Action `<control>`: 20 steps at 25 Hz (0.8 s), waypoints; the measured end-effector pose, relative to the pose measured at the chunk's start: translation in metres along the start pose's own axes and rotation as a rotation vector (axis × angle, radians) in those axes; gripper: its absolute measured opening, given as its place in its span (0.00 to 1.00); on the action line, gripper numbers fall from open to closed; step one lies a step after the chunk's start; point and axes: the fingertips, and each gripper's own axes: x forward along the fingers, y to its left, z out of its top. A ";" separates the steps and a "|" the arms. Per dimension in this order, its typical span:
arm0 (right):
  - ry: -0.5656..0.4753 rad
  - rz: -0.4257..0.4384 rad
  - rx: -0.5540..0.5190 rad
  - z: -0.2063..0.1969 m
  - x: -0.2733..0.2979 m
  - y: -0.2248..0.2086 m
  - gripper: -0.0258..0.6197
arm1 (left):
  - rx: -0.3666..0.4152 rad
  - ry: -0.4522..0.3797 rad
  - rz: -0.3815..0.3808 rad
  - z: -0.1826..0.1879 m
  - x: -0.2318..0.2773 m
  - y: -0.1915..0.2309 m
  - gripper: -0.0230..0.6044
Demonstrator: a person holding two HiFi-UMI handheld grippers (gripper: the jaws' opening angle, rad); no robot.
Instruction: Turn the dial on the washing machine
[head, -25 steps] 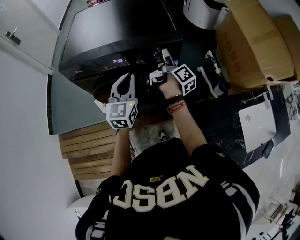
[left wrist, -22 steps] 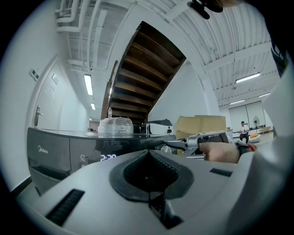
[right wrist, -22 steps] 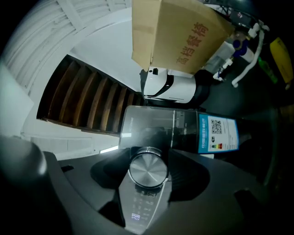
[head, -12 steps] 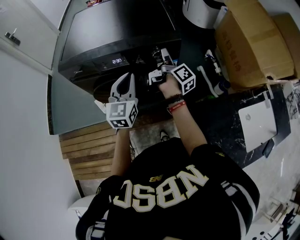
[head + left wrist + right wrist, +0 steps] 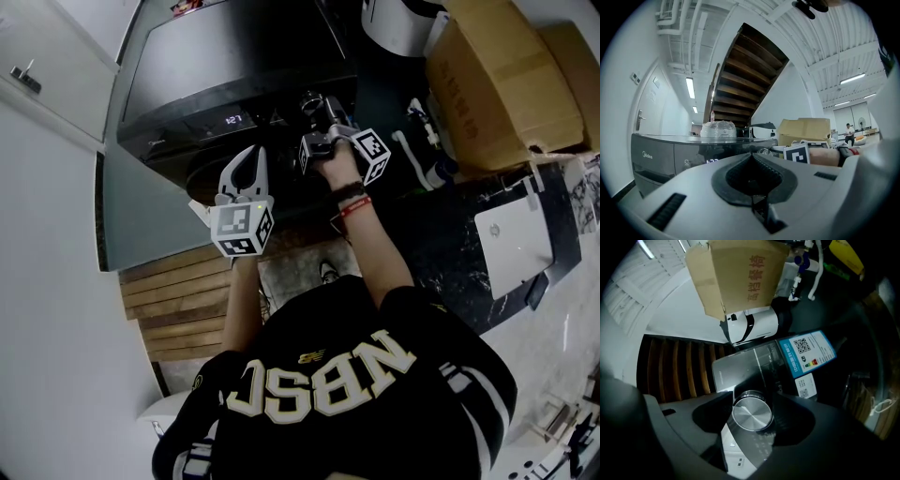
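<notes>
Two tongs, one job: the right tongs (image 5: 317, 112) clamp wide on the silver dial (image 5: 752, 416) of the washing machine (image 5: 234, 66), right of its display (image 5: 234, 120), apparently to twist it. Nearer, the left tongs (image 5: 752, 159) hang closed and empty, kept clear.

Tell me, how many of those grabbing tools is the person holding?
2. The left tool hangs shut before the washing machine; the right tool is closed on its silver dial.
</notes>
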 end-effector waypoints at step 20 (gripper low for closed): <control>0.209 0.151 -0.975 -0.055 -0.117 0.064 0.15 | -0.004 -0.017 0.062 0.012 -0.059 0.021 0.06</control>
